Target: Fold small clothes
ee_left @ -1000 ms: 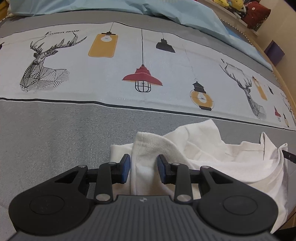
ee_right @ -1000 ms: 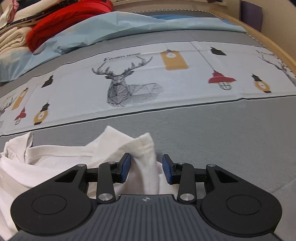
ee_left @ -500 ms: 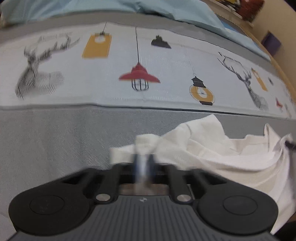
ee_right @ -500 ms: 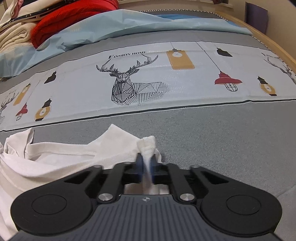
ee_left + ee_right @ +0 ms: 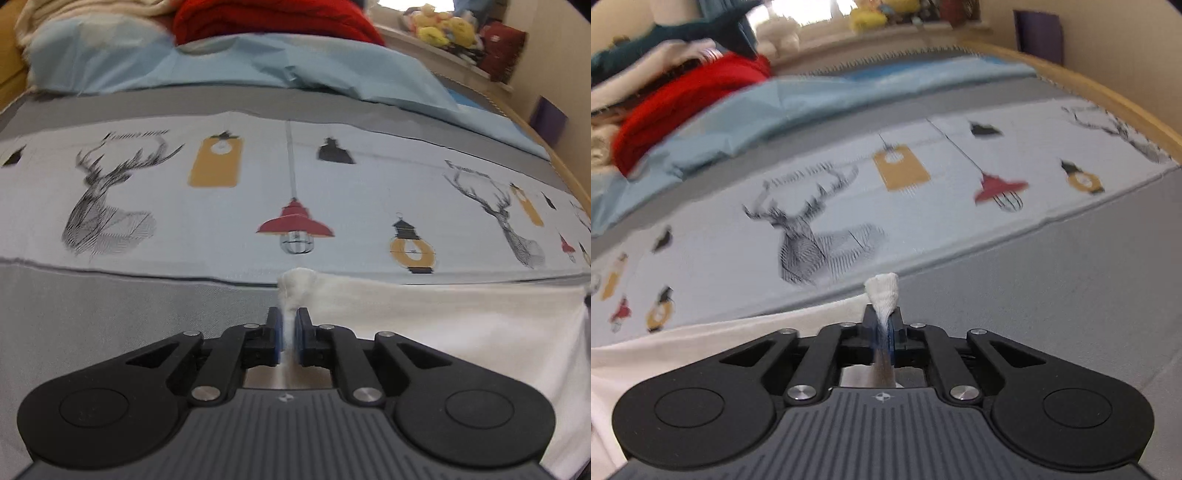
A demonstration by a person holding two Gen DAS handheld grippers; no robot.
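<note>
My main worry was slip: each gripper had only a thin bunched corner of the garment (image 5: 461,332), and both sets of jaws were easing open a little with the cloth between them, so a sharp pull apart or a quick lift could have dragged a corner out and dropped that side back onto the bed (image 5: 110,325). On the left, the left gripper (image 5: 289,334) had its jaws narrow, pinching a small tuft that stuck up past the blue pads (image 5: 279,334); from there the white cloth ran off to the right as a taut top edge, with the rest hanging or lying below, I could not tell which. I judged that uneven tension between the two hands would skew that edge and spoil the fold. The left gripper pointed steeply down toward the bed. On the right, the right gripper (image 5: 882,328) was likewise nearly closed on its own tuft, the cloth trailing away to the left, and it pointed down more shallowly and sat rolled, since the printed band (image 5: 923,206) ran slanted across its view. Both views were blurred.
</note>
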